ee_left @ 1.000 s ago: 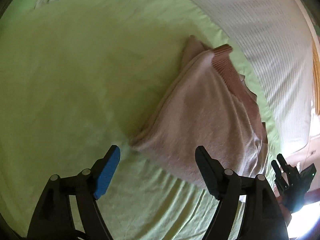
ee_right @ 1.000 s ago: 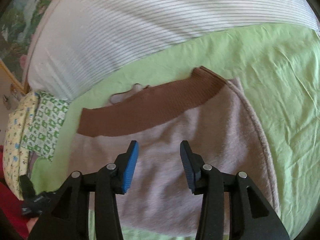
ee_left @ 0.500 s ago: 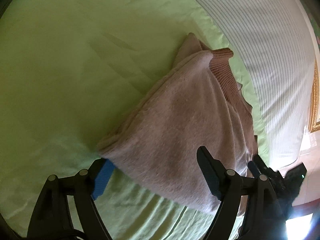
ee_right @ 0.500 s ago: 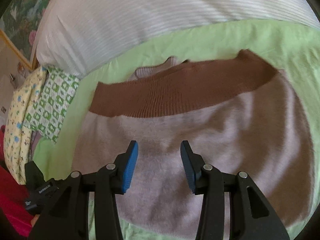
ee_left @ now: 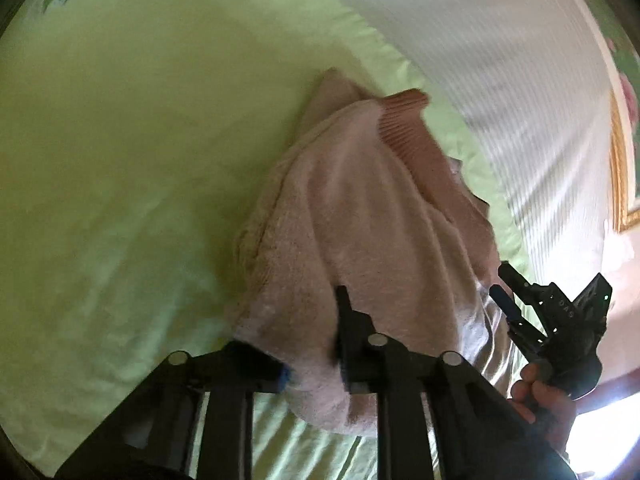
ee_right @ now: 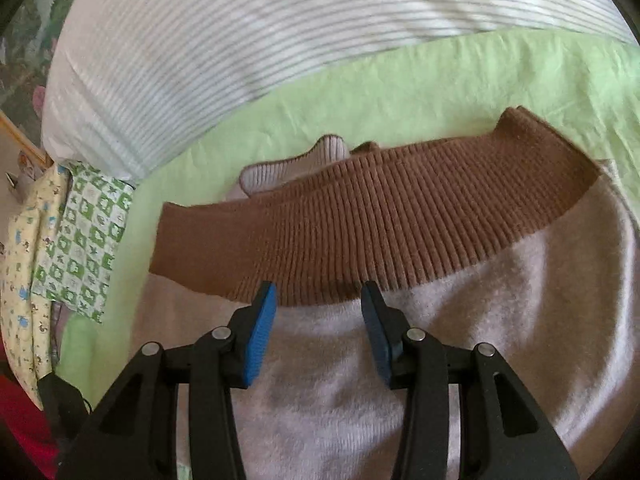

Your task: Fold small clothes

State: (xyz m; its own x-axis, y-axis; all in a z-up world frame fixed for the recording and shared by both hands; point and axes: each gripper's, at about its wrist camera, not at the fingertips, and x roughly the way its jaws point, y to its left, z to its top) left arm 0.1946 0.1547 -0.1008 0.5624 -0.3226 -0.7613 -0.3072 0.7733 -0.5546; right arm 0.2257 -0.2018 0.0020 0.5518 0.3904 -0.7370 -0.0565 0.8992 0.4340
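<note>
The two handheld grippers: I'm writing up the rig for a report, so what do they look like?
Both are black plastic frames with cut-out triangular arms and silver pivot screws. The right gripper carries flat ribbed blue pads on the inner faces of its two fingers. The left gripper is built alike, a sliver of blue pad showing. No cables or sleeves are visible.

Bed in daylight

A light green sheet [ee_left: 120, 168] covers the bed beside a white striped cover [ee_right: 224, 52]; a gilt frame [ee_left: 619, 168] hangs on the floral wall.
</note>
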